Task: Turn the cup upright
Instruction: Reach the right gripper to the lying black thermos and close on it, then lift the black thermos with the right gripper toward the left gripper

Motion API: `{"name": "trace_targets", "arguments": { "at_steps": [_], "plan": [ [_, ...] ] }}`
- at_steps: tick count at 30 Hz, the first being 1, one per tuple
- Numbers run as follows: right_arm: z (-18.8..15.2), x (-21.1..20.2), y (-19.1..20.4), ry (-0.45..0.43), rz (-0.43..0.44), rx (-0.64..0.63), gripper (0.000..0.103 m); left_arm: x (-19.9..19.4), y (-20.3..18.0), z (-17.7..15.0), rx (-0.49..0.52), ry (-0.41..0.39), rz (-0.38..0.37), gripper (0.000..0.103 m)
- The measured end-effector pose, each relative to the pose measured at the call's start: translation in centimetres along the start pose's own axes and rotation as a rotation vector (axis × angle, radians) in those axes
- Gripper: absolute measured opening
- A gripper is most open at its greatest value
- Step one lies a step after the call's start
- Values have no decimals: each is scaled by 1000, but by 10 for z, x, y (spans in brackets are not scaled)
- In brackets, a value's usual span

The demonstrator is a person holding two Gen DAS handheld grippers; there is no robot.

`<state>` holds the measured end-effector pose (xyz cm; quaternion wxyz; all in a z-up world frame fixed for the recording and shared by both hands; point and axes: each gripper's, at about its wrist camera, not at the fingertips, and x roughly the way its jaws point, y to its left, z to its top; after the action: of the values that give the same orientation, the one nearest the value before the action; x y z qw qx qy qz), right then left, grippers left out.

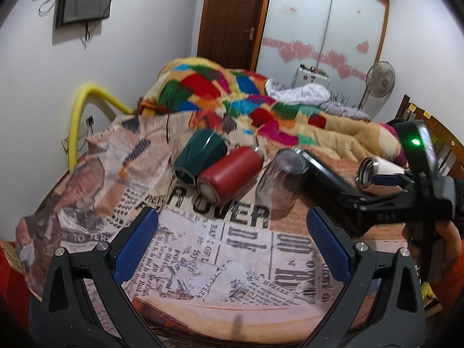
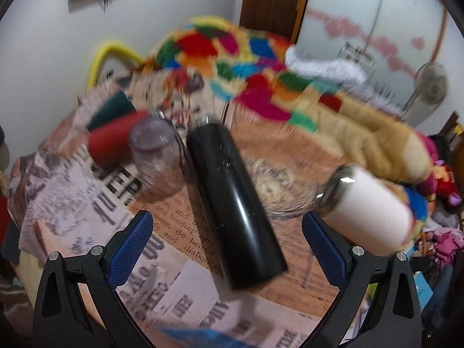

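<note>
Several cups lie on a newspaper-print cloth [image 1: 226, 249]. A green cup [image 1: 200, 153] and a red cup [image 1: 229, 174] lie on their sides. A clear tumbler [image 1: 279, 182] stands mouth down. A black bottle [image 2: 235, 203] lies on its side between the right gripper's fingers. A white bottle [image 2: 374, 211] with a steel neck lies to its right. My left gripper [image 1: 232, 243] is open and empty, short of the red cup and the tumbler. My right gripper [image 2: 226, 243] is open around the black bottle's lower half; it also shows in the left wrist view [image 1: 406, 191].
A heaped patchwork blanket [image 1: 232, 95] lies behind the cups. A yellow rail [image 1: 84, 107] curves at the bed's far left. A fan [image 1: 380, 81], a wooden door [image 1: 232, 14] and a frosted wardrobe [image 1: 319, 23] stand beyond. The right wrist view is blurred.
</note>
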<state>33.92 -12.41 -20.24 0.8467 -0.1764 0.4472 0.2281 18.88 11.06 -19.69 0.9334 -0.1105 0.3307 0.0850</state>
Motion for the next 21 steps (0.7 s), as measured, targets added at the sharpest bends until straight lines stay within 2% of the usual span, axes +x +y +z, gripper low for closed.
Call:
{"name": "trace_targets", "arguments": {
  "at_steps": [2, 4, 9, 11, 13, 21],
  "plan": [
    [6, 24, -5, 68, 20, 0, 96, 10, 2, -4, -1, 17, 4, 103],
    [8, 38, -7, 113, 38, -3, 87, 18, 3, -8, 2, 35, 10, 103],
    [11, 56, -4, 177, 57, -38, 77, 32, 4, -13, -2, 65, 5, 103],
    [11, 59, -1, 186, 48, -60, 75, 35, 3, -14, -3, 71, 5, 103],
    [11, 61, -1, 191, 32, -73, 69, 35, 2, -15, -3, 73, 5, 103],
    [12, 57, -5, 189, 82, -40, 62, 22, -6, -11, 6, 57, 2, 103]
  ]
}}
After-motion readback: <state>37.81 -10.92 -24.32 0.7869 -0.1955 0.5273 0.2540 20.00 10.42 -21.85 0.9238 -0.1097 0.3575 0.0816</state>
